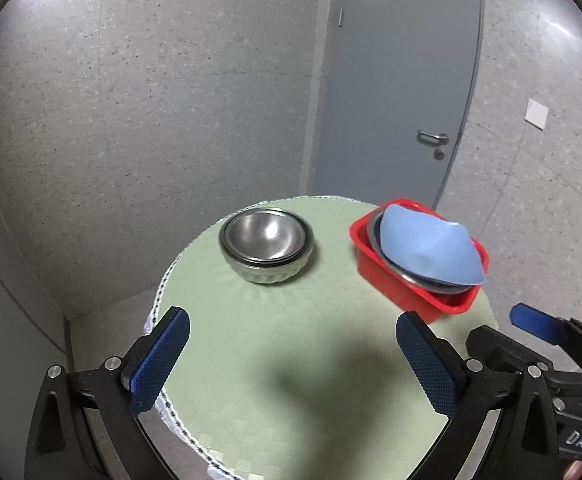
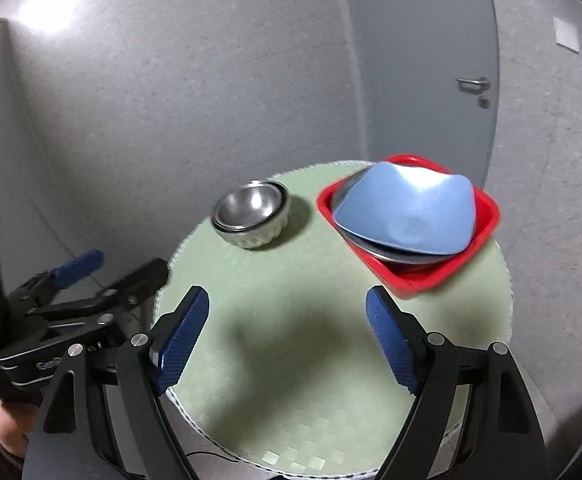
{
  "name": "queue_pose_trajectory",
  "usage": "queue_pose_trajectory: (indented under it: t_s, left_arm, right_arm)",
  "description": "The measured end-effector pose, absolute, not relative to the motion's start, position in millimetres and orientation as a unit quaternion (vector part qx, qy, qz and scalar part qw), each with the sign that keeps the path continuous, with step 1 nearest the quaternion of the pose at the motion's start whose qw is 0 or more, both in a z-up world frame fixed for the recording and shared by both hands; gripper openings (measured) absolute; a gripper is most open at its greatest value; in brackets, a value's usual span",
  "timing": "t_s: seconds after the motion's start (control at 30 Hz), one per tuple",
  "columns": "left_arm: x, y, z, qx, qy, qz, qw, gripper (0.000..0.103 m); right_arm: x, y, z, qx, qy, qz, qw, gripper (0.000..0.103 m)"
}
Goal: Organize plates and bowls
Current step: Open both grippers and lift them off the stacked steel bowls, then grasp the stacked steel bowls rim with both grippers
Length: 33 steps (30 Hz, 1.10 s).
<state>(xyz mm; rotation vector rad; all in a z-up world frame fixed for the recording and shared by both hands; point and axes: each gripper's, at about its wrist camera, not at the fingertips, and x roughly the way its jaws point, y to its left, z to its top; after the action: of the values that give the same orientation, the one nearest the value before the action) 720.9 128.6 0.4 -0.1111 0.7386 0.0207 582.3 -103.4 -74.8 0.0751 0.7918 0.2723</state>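
Observation:
A stack of steel bowls (image 1: 267,245) (image 2: 251,215) stands upright at the far left of the round green table (image 1: 291,360) (image 2: 291,360). A red tub (image 1: 415,296) (image 2: 423,280) at the far right holds a steel plate (image 1: 431,282) (image 2: 395,258) with a blue plate (image 1: 427,244) (image 2: 403,210) resting tilted on it. My left gripper (image 1: 289,330) is open and empty above the near table. My right gripper (image 2: 287,308) is open and empty too. Each gripper shows in the other's view: the right one (image 1: 539,332), the left one (image 2: 103,272).
A grey wall and a grey door (image 1: 403,80) (image 2: 423,60) stand behind the table. The table's white stitched edge (image 1: 159,300) drops to the floor at the left.

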Motion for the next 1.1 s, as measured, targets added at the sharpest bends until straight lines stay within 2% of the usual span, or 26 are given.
queue_pose_trajectory:
  t_s: [0.17,0.53,0.63,0.7,0.77,0.87,0.9,0.93,1.1]
  left_arm:
    - [735.7,140.5,-10.4,-0.062,0.376,0.009,0.924,0.102]
    - [890.1,208.8,-51.2,-0.065,0.433,-0.009,0.899,0.102]
    - [931.8,218.8,-67.5,-0.061,0.454,-0.020,0.889,0.099]
    - [959.5,225.3,-84.7,-0.061,0.471,-0.028,0.880,0.096]
    - [980.9,227.7,-96.8,-0.059,0.488,-0.044,0.870,0.082]
    - [1006.6,231.0,-119.1,-0.057,0.515,-0.065,0.853,0.069]
    - [1014.5,232.1,-123.8,-0.062,0.519,-0.074,0.850,0.068]
    - [1022.1,231.3,-127.6,-0.065,0.522,-0.085,0.846,0.064]
    - [1035.8,222.5,-137.8,-0.056,0.526,-0.114,0.841,0.048]
  right_arm:
    - [595.9,-98.4,-91.4,0.062,0.396,0.134,0.906,0.083]
    - [727.0,-39.4,-140.8,0.085,0.435,0.100,0.891,0.083]
    - [766.3,-25.4,-160.3,0.087,0.456,0.082,0.882,0.083]
    - [784.9,-21.6,-173.0,0.088,0.470,0.071,0.875,0.083]
    - [801.9,-16.5,-188.9,0.083,0.486,0.059,0.868,0.083]
    - [817.0,-14.6,-206.6,0.083,0.506,0.051,0.857,0.082]
    - [822.3,-14.2,-213.2,0.083,0.514,0.049,0.853,0.080]
    - [826.0,-13.9,-217.4,0.081,0.519,0.046,0.849,0.073]
    - [835.3,-15.9,-232.1,0.091,0.538,0.041,0.837,0.063]
